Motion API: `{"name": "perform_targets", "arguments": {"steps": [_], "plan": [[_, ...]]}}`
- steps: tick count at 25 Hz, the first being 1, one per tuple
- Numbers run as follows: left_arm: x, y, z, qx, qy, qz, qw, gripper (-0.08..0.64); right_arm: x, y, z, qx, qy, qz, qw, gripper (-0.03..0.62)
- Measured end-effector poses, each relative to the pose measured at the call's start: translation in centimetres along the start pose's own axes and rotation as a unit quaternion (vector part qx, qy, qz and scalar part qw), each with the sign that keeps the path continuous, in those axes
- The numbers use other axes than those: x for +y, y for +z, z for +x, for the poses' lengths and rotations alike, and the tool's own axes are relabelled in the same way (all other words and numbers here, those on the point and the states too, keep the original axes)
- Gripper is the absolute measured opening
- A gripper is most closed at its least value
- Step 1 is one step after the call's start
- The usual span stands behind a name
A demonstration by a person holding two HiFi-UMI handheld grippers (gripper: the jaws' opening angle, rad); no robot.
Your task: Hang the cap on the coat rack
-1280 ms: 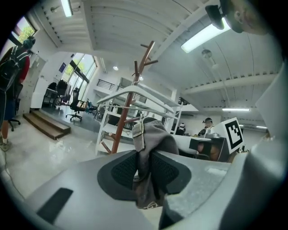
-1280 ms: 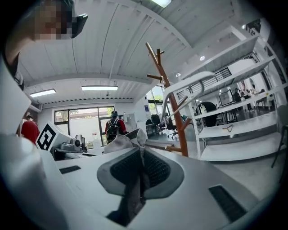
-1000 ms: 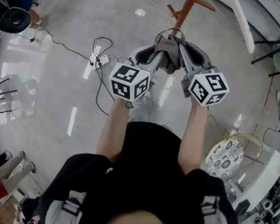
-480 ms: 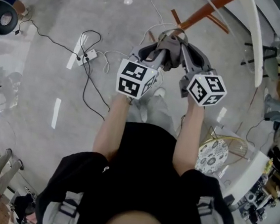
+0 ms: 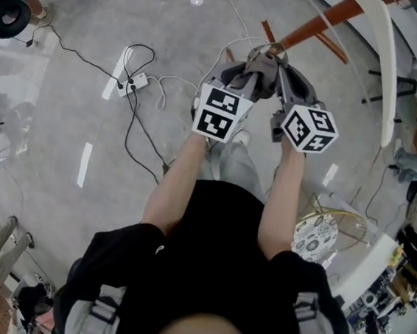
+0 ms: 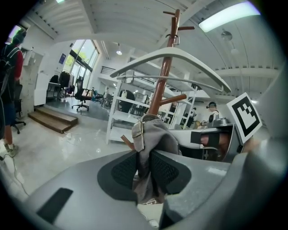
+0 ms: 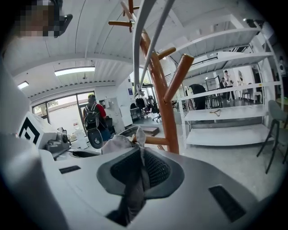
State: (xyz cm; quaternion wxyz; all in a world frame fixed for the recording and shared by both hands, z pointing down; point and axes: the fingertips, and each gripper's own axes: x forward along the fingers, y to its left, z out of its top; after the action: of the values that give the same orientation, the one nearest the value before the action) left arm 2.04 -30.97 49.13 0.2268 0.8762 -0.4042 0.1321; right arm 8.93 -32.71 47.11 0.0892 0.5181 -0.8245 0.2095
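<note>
Both grippers hold a grey cap [image 5: 258,73] between them, out in front of the person. My left gripper [image 5: 240,80] is shut on a fold of its cloth, and the cap's [image 6: 155,134] strap buckle rises above the pads of this gripper [image 6: 145,168]. My right gripper [image 5: 279,77] is shut on a thinner edge of the cap [image 7: 118,143], which is pinched between the dark pads of that gripper [image 7: 141,168]. The brown wooden coat rack [image 5: 320,22] stands just ahead. Its pole [image 7: 162,99] and slanted pegs [image 7: 179,76] rise close behind the cap. A white hanger [image 6: 171,56] hangs on it.
Cables and a power strip [image 5: 132,82] lie on the shiny floor to the left. A round patterned stool [image 5: 316,237] stands at the right by a white table. White shelving [image 7: 225,121] stands behind the rack. A person with a backpack [image 7: 92,117] stands far off.
Both grippers have carried the cap forward, closer to the rack's pole. The left gripper's marker cube has drawn nearer to the right one. Both grips are unchanged.
</note>
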Motion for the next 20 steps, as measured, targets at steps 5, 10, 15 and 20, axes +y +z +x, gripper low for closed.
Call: {"name": "perform_targets", "arguments": {"steps": [5, 10, 15, 20], "plan": [[-1.1, -0.4, 2.4, 0.017, -0.008, 0.013, 0.9997, 0.080, -3.0, -0.7, 0.2, 0.004, -0.031, 0.019, 0.999, 0.026], [-1.6, -0.7, 4.9, 0.032, -0.003, 0.009, 0.9995, 0.078, -4.9, -0.7, 0.9, 0.012, -0.037, 0.012, 0.999, 0.028], [-2.1, -1.7, 8.1, 0.047, 0.014, 0.005, 0.9988, 0.080, -7.5, -1.3, 1.7, 0.030, -0.055, 0.013, 0.998, 0.028], [-1.8, -2.4, 11.2, 0.064, 0.040, 0.023, 0.9969, 0.081, -9.7, -3.0, 2.9, 0.056, -0.047, 0.010, 0.997, 0.031]]}}
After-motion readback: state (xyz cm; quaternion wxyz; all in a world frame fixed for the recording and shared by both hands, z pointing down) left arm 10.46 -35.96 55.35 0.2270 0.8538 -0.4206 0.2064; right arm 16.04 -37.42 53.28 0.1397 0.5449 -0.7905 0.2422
